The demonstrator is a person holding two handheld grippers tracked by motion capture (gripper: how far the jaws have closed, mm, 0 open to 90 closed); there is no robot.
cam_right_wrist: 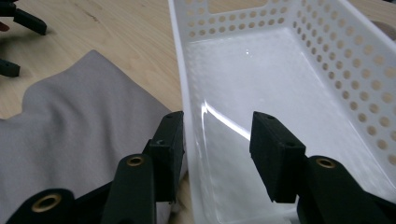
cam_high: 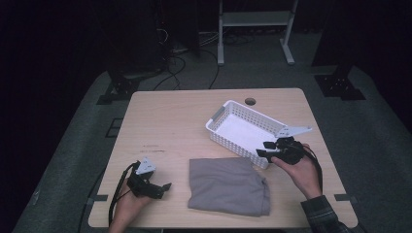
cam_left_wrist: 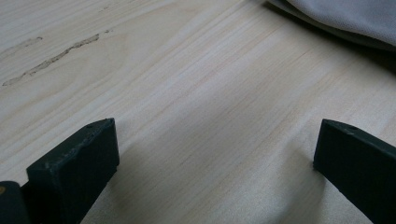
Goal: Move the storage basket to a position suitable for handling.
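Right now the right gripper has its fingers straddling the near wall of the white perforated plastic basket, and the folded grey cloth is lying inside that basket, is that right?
Not quite. The folded grey cloth lies on the light wooden table, beside the white perforated plastic basket, not inside it; the basket is empty. The high view shows this. The right gripper does straddle the basket's near wall.
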